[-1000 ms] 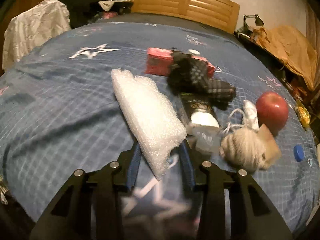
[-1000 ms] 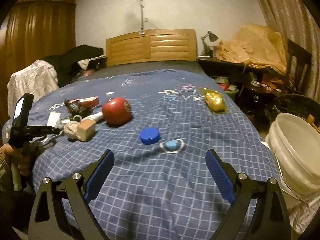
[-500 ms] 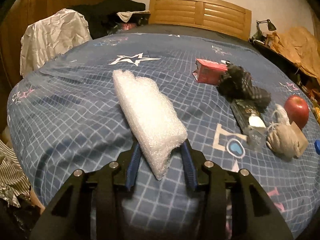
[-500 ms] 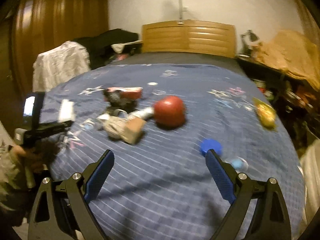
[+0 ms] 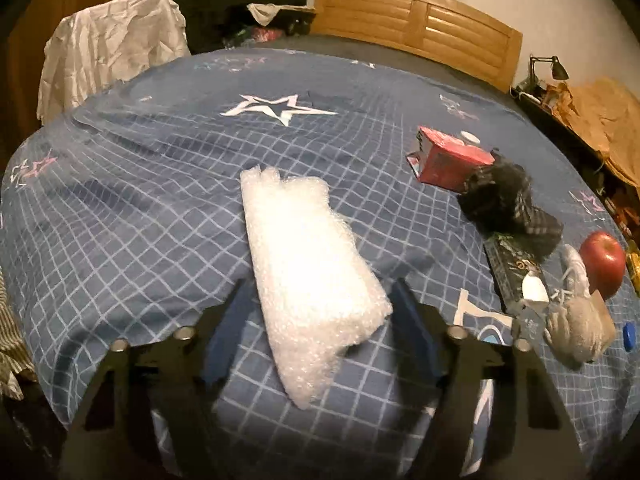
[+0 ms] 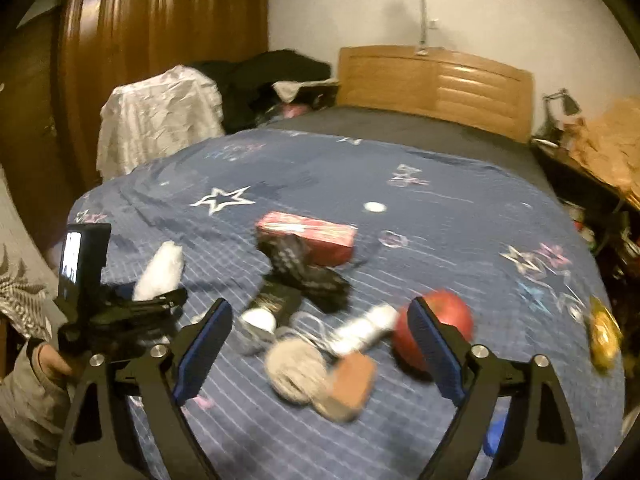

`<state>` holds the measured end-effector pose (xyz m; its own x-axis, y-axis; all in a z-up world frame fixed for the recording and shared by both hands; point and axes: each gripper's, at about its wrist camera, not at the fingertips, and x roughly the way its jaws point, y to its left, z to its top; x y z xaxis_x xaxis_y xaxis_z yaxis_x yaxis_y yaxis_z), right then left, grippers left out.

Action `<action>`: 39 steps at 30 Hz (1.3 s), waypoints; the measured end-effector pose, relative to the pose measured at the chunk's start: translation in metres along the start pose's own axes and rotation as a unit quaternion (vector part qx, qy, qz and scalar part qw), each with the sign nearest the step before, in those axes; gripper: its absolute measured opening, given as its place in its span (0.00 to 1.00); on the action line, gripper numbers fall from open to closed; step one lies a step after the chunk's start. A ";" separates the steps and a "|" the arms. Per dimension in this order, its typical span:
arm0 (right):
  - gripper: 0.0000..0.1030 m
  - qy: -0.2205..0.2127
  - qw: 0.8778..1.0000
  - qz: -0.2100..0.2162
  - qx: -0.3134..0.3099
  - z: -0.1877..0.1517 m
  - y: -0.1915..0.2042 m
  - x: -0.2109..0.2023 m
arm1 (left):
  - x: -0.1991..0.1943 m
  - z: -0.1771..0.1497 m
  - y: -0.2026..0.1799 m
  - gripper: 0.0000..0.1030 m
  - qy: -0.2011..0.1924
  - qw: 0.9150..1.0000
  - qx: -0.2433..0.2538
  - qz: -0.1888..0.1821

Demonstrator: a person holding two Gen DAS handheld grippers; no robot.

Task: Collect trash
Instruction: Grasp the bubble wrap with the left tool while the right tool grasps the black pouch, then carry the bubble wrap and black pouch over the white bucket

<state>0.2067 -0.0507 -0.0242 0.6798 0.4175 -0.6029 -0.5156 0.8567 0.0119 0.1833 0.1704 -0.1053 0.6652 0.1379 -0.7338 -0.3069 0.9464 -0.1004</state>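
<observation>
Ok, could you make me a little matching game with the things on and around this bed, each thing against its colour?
Things:
1. bubble wrap
2. apple
3. cap
4. headboard

Colours:
A. red
B. light brown wood
C. white
D. blue

Pairs: 1-C, 2-A, 3-D, 4-B
</observation>
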 end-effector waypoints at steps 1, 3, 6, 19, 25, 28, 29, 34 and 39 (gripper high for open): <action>0.79 0.015 1.000 0.007 -0.005 0.007 0.004 0.012 | 0.000 -0.001 -0.001 0.52 0.000 1.000 0.003 0.006; 0.66 0.050 0.998 0.034 0.004 0.016 0.010 0.037 | 0.000 -0.002 0.000 0.50 -0.004 1.000 0.001 0.007; 0.60 0.095 0.994 0.060 0.015 0.020 0.024 0.070 | -0.001 -0.003 0.004 0.49 -0.006 1.000 -0.008 -0.004; 0.45 0.151 0.987 0.043 0.039 0.004 0.043 0.127 | 0.000 -0.003 0.005 0.49 -0.007 1.000 -0.004 -0.008; 0.45 0.021 0.994 0.093 0.044 0.037 0.043 0.017 | 0.000 -0.002 0.004 0.49 -0.006 1.000 -0.002 -0.008; 0.45 -0.064 0.991 0.086 0.074 0.049 0.021 -0.056 | 0.000 -0.002 0.004 0.49 -0.007 1.000 0.000 -0.009; 0.45 -0.091 0.989 0.083 0.085 0.050 0.011 -0.082 | 0.000 -0.002 0.004 0.48 -0.008 1.000 0.001 -0.010; 0.45 -0.165 0.977 0.043 0.125 0.023 -0.026 -0.176 | -0.009 -0.007 0.002 0.46 -0.026 1.000 0.003 -0.010; 0.45 -0.125 0.980 0.003 0.153 -0.030 -0.045 -0.189 | -0.043 -0.030 -0.015 0.46 -0.059 0.998 0.017 -0.001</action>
<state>0.0859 -0.1774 0.0655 0.8036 0.4513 -0.3881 -0.3651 0.8886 0.2776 0.1387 0.1420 -0.0921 0.7426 0.1672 -0.6486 -0.2830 0.9560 -0.0776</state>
